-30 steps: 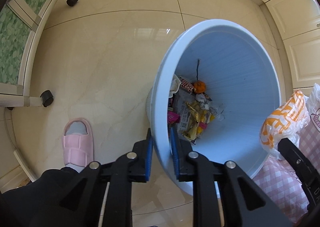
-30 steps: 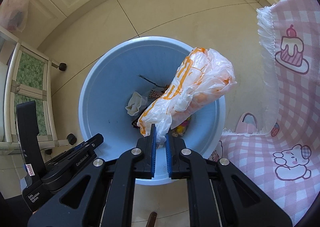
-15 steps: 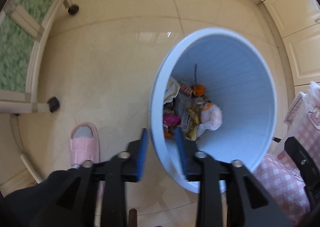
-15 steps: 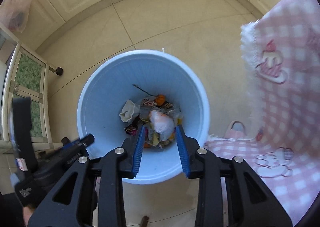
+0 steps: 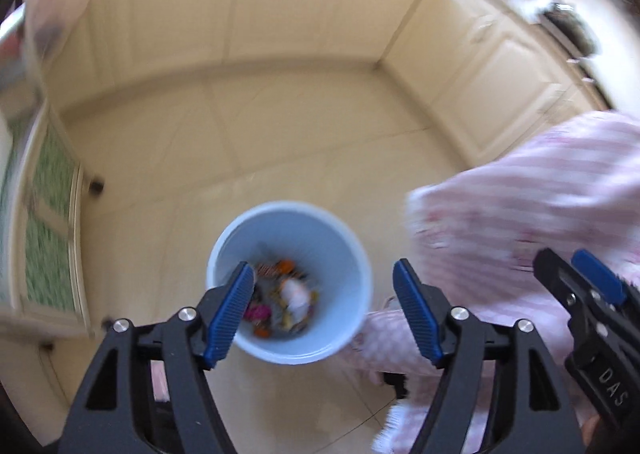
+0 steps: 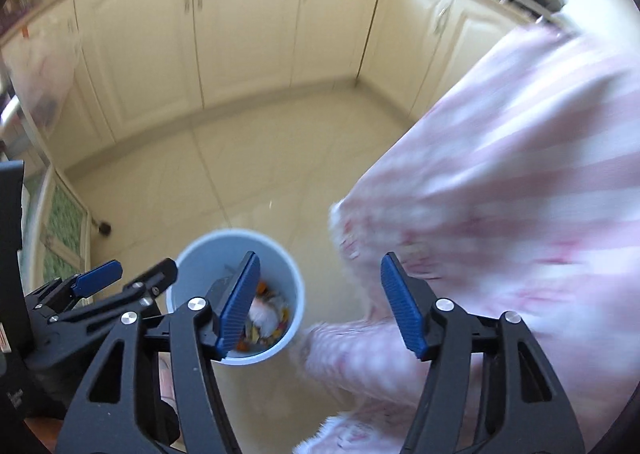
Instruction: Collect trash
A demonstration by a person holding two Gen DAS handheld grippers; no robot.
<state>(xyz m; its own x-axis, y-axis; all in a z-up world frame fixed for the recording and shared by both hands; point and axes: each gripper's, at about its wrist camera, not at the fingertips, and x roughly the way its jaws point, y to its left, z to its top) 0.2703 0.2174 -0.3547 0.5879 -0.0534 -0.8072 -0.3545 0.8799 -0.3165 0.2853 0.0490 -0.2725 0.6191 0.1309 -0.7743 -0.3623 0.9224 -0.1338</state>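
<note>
Standing bin: the pale blue bin [image 5: 289,282] stands upright on the cream tiled floor [image 5: 280,141], seen from above in both wrist views, mouth open toward the cameras.
Trash: a blurred heap of wrappers [image 5: 282,298] lies on the bin's bottom, with a whitish crumpled lump, pink and orange scraps among it; single pieces cannot be told apart.
Left gripper: the left gripper [image 5: 325,312] hangs above the bin, clear of its rim; its blue pads [image 5: 230,312] stand wide apart and the jaws are opening, with nothing between them but the view down into the bin.
Right gripper: the right gripper [image 6: 320,302] also hangs above the bin, its jaws apart and opening, gripping nothing; its left pad [image 6: 239,306] overlaps the bin's mouth in the picture, and the bin sits left of the gap's middle.
Grippers together: in the right wrist view the left gripper shows at the lower left, just beside the bin's outline.
Cloth: a pink checked tablecloth [image 6: 520,193] hangs down just right of the bin, blurred.
Further out: cream cabinet doors [image 6: 248,25] line the far walls; a green-patterned glass-fronted unit [image 5: 52,234] on castors stands at the left.
</note>
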